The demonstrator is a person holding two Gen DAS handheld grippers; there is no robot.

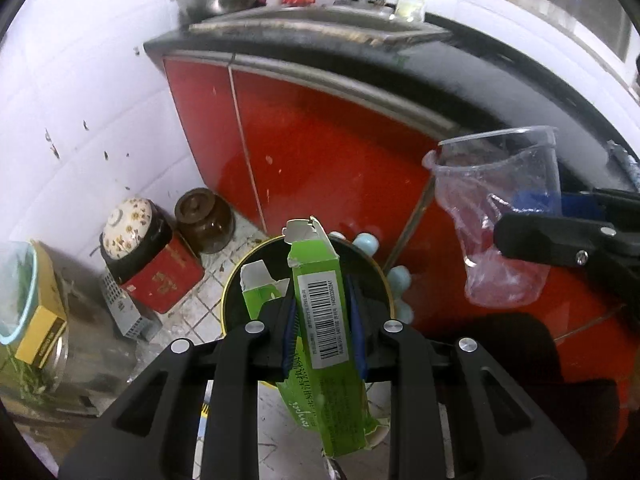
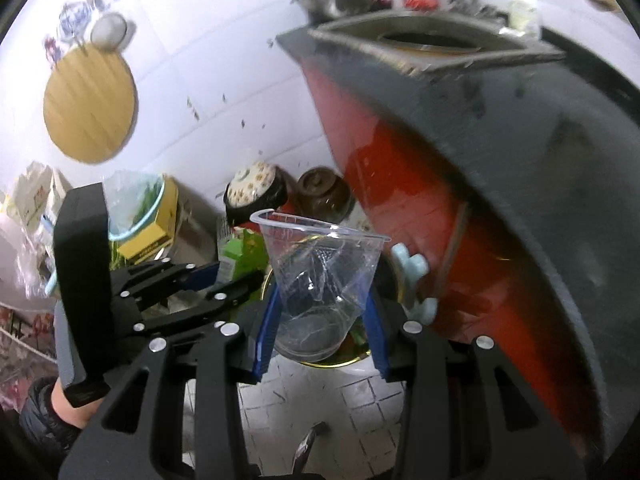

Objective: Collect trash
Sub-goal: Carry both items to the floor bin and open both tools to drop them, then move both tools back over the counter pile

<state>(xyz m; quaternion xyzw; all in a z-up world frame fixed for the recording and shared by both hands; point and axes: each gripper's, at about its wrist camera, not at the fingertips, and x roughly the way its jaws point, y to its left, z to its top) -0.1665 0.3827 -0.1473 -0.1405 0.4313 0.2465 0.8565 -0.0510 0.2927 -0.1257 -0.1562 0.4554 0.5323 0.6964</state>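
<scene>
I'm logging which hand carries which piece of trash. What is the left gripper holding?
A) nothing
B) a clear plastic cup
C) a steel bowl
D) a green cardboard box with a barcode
D: in the left wrist view the left gripper is clamped on the green cardboard box, barcode facing up, while the clear plastic cup sits in the right gripper.

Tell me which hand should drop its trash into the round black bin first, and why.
Left. Its jaws hold the green cardboard box directly over the black gold-rimmed bin. The right gripper's crumpled clear plastic cup hangs off to the side in the left view, in front of the red cabinet.
</scene>
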